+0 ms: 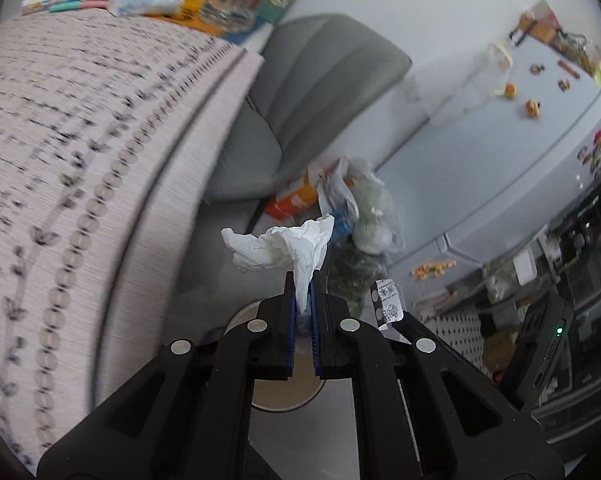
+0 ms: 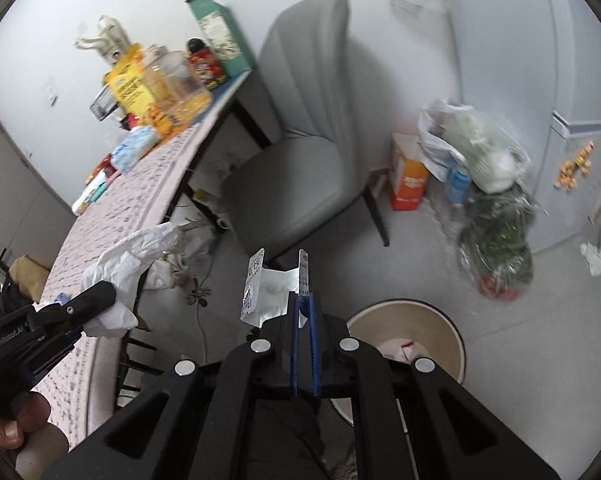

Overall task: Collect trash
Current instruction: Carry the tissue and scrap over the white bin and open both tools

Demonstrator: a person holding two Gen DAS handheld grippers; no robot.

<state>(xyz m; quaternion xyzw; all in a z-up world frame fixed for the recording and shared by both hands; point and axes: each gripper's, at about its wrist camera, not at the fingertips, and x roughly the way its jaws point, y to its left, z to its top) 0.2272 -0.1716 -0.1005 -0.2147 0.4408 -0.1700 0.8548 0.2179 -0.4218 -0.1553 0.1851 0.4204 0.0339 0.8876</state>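
The left gripper (image 1: 303, 280) is clenched on a crumpled white tissue (image 1: 284, 246), pinched at its twisted tail; the tissue looks light, soft and likely to tear if tugged. To its right, the right gripper (image 2: 303, 300) grasps a blister pack (image 2: 274, 290) by one edge; the pack seems thin, stiffish and slippery. The waste bin (image 2: 452, 328) stands on the floor lower right.

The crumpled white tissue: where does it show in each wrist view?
Left wrist: crumpled white tissue at centre, pinched in the left gripper.
Right wrist: at lower left, bunched at the left gripper's tip, beside the table edge.
Shared landmark: the grey chair.
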